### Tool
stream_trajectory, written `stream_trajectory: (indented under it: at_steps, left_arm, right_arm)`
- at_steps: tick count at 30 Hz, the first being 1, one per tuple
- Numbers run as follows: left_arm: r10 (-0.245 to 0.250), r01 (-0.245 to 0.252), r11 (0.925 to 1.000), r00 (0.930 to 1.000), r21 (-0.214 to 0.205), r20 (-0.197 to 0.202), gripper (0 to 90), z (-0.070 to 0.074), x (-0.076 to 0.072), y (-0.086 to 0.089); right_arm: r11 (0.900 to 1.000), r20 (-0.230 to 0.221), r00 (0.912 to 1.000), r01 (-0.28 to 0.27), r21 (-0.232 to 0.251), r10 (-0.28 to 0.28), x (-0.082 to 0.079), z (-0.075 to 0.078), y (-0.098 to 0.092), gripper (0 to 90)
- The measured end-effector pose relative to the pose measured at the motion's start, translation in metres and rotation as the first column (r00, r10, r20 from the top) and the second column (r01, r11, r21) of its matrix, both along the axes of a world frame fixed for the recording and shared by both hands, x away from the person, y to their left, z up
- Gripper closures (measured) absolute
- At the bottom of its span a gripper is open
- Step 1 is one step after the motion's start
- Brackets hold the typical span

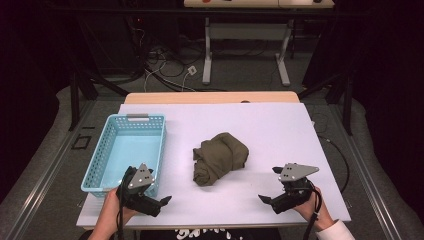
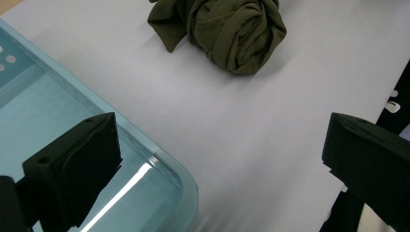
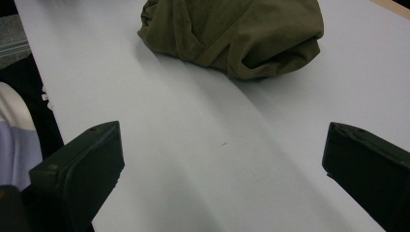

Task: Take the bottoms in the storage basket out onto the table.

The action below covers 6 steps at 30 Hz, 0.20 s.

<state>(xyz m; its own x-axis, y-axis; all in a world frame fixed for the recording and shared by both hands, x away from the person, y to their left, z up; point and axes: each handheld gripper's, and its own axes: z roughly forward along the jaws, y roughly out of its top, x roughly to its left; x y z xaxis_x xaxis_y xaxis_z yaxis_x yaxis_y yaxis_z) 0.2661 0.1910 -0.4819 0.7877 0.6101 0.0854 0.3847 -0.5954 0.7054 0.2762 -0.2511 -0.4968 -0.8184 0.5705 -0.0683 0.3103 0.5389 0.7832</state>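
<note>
Claws first: both of mine sit at the near edge of the bench, jaws spread wide and holding nothing. Left claw hangs just beside the near right corner of the basket, its tip turned inward; in the left gripper view one jaw sits over that rounded corner and the other over bare bench. Right claw mirrors it on the other side, tip also turned inward, with only bare bench between its jaws in the right gripper view.

Farther out, between the two and well apart from both, lies the cloth, an olive bundle crumpled and rolled on itself in the middle of the bench. Nothing has hold of it yet, and the basket is empty, so I judge the work barely begun: reaching, gripping and whatever follows are all left.

Its long axis runs on a slant, from the near left end, toward my left claw, up to the far right; the thicker fold sits at the far end
</note>
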Motion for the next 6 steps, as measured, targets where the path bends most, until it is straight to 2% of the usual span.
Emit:
stream_trajectory:
  at_steps: [6]
  left_arm:
    - [0.002, -0.002, 1.0000, 1.0000, -0.001, 0.005, 0.0, -0.0009, 0.0012, -0.0010]
  right_arm:
    - [1.0000, 0.004, 1.0000, 0.002, 0.003, -0.002, 0.0004, -0.0004, -0.0003, 0.5]
